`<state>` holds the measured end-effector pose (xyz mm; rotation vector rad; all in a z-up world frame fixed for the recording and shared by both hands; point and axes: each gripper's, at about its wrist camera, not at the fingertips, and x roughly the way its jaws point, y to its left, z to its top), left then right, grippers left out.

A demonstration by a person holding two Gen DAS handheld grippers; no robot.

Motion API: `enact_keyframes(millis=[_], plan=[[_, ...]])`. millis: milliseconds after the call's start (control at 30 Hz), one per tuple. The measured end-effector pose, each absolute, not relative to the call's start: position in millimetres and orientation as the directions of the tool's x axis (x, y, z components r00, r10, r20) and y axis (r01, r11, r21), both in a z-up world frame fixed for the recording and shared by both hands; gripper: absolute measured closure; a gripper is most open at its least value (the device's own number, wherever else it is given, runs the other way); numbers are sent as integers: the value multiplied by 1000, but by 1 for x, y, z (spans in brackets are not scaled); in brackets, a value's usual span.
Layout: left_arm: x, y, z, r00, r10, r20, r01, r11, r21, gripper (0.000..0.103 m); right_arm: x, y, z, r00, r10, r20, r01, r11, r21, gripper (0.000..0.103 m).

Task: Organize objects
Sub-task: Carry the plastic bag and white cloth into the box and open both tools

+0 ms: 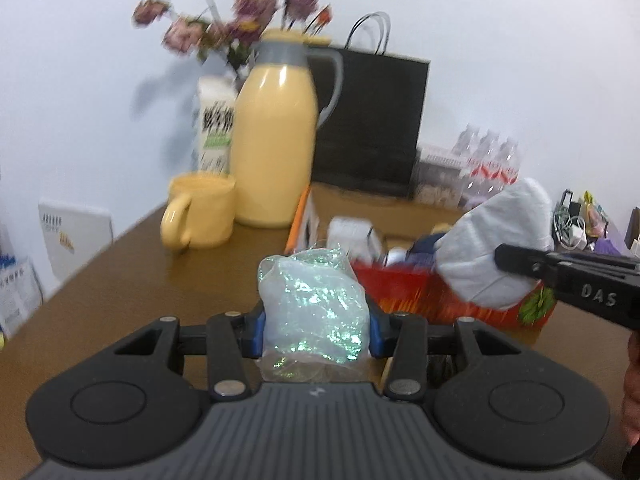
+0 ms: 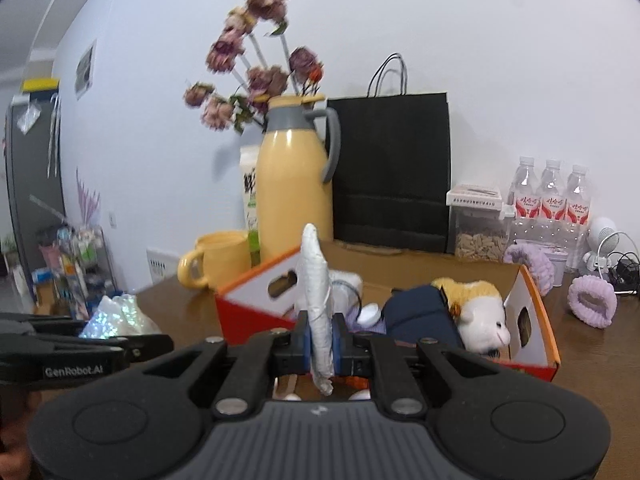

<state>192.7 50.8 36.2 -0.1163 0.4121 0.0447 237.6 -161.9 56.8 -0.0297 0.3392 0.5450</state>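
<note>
Left gripper [image 1: 314, 330] jaws clamp crinkled iridescent bag [image 1: 314, 304]; right gripper [image 2: 322, 346] jaws pinch white mask [image 2: 316, 280] edge-on

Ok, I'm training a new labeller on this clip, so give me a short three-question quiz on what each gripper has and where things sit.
1. True or false: the left gripper holds a crinkly iridescent bag.
2. The right gripper is shut on: A) plush toy B) white face mask C) yellow mug
3. Fill in: the plush toy lies inside the ____ box.

Key: 1 true; 2 B; 3 orange
</note>
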Motion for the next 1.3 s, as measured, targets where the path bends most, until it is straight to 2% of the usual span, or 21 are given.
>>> enact_keyframes(millis=[300, 467, 767, 867, 900, 933, 967, 1000, 1033, 1133, 1167, 1233, 1300], plan=[[269, 22, 64, 929, 9, -371, -58, 991, -123, 57, 302, -171, 74, 794, 538, -283, -485, 842, 238, 94], [316, 15, 57, 921, 17, -389, -71, 990, -125, 57, 347, -170, 62, 768, 562, -307, -475, 821, 316, 94], [359, 8, 26, 896, -18, -444, -22, 996, -85, 57, 393, -171, 30, 727, 545, -418, -466, 839, 282, 94], [358, 9, 22, 898, -18, -440, -18, 997, -76, 48, 393, -173, 27, 749, 508, -425, -454, 861, 229, 93], [358, 8, 21, 900, -12, -436, -20, 997, -69, 39, 393, -175, 27, 754, 499, -426, -450, 866, 218, 88], [357, 8, 22, 904, -4, -428, -25, 998, -60, 25, 392, -177, 27, 762, 486, -427, -441, 873, 206, 87], [356, 8, 22, 909, 3, -418, -29, 998, -55, 18, 392, -179, 27, 775, 464, -429, -426, 885, 187, 82], [354, 8, 23, 915, 8, -404, -32, 998, -51, 8, 392, -180, 27, 785, 446, -430, -415, 894, 170, 70], [352, 8, 23, 921, 9, -391, -31, 998, -50, 0, 390, -182, 27, 797, 426, -428, -402, 903, 152, 53], [347, 9, 25, 936, 16, -351, -41, 997, -66, 0, 383, -188, 30, 837, 370, -403, -362, 927, 99, 28], [348, 9, 25, 936, 20, -351, -47, 996, -69, 0, 381, -191, 31, 848, 357, -393, -352, 932, 86, 24], [349, 10, 25, 933, 30, -358, -59, 996, -72, 0, 378, -196, 34, 859, 344, -378, -343, 936, 72, 4], [349, 11, 24, 932, 38, -361, -70, 995, -76, 0, 374, -199, 36, 867, 341, -362, -344, 937, 58, 2]])
